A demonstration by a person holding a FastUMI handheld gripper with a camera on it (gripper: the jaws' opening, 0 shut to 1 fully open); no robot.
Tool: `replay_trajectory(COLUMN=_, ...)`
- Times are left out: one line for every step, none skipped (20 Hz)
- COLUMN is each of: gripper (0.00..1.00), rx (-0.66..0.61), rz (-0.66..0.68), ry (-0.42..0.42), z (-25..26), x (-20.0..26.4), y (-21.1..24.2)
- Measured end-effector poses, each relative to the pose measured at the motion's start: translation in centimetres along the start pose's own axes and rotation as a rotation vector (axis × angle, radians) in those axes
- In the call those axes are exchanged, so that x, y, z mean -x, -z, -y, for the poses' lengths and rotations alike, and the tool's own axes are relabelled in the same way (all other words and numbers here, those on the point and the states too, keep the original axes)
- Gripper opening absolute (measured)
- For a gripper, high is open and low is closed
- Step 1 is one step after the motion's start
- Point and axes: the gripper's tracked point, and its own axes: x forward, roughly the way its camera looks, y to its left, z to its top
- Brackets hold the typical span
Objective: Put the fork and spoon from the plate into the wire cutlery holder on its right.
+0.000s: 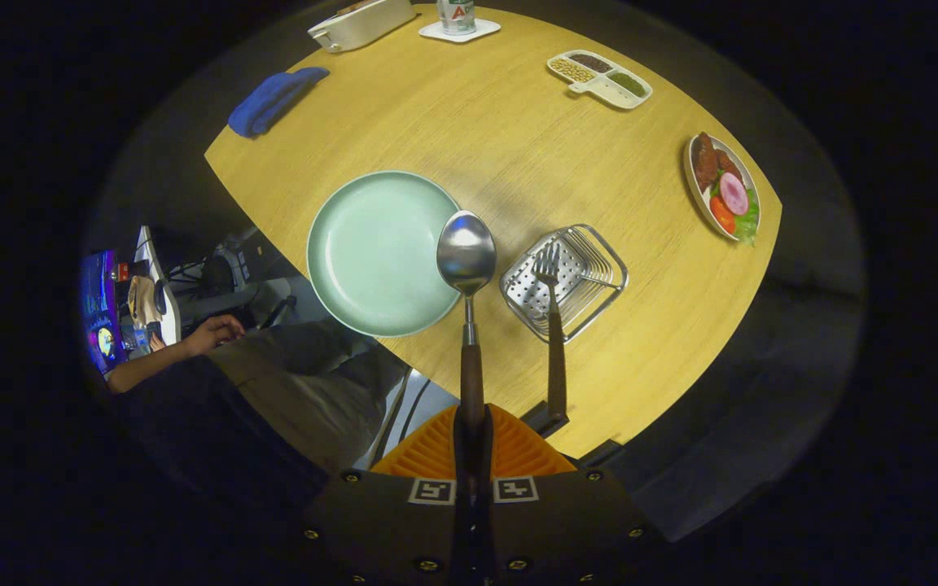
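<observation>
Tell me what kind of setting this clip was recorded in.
Likely a staged dining table: a wooden table, an empty plate, a dish of food. The gripper is shut on the spoon; the fork sits in the wire cutlery holder.

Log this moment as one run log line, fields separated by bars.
gripper: shut on spoon handle, lifted | fork: already in cutlery holder | plate: bare | left: spoon into holder
</observation>
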Motion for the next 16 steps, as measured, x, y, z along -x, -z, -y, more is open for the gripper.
replay_trajectory(gripper=0.03, rx=-0.005, rz=-0.013, ry=0.004, z=0.5, x=0.3, y=0.5)
replay_trajectory(gripper=0.02, rx=-0.014, rz=-0.022, ry=0.006, z=1.4, x=0.4, y=0.8)
replay_trajectory(gripper=0.02, rx=-0.019, rz=-0.030, ry=0.006, z=1.8, x=0.7, y=1.2)
replay_trajectory(gripper=0.03, rx=-0.027, rz=-0.040, ry=0.006, z=2.3, x=0.9, y=1.5)
replay_trajectory(gripper=0.03, rx=-0.035, rz=-0.047, ry=0.009, z=2.9, x=1.1, y=1.6)
replay_trajectory(gripper=0.03, rx=-0.041, rz=-0.057, ry=0.014, z=3.5, x=1.3, y=1.9)
replay_trajectory(gripper=0.02, rx=-0.043, rz=-0.066, ry=0.022, z=4.0, x=1.5, y=2.1)
replay_trajectory(gripper=0.02, rx=-0.046, rz=-0.071, ry=0.025, z=4.3, x=1.7, y=2.3)
replay_trajectory(gripper=0.02, rx=-0.050, rz=-0.075, ry=0.020, z=4.5, x=1.9, y=2.3)
replay_trajectory(gripper=0.02, rx=-0.051, rz=-0.082, ry=0.014, z=4.6, x=1.8, y=2.2)
replay_trajectory(gripper=0.02, rx=-0.049, rz=-0.091, ry=0.010, z=4.8, x=1.7, y=2.2)
replay_trajectory(gripper=0.02, rx=-0.048, rz=-0.102, ry=0.007, z=5.0, x=1.6, y=2.2)
replay_trajectory(gripper=0.02, rx=-0.051, rz=-0.114, ry=0.001, z=5.3, x=1.5, y=2.2)
replay_trajectory(gripper=0.02, rx=-0.060, rz=-0.128, ry=-0.008, z=5.4, x=1.3, y=2.0)
replay_trajectory(gripper=0.03, rx=-0.068, rz=-0.143, ry=-0.015, z=5.6, x=1.0, y=2.0)
replay_trajectory(gripper=0.02, rx=-0.070, rz=-0.158, ry=-0.013, z=6.1, x=0.8, y=1.8)
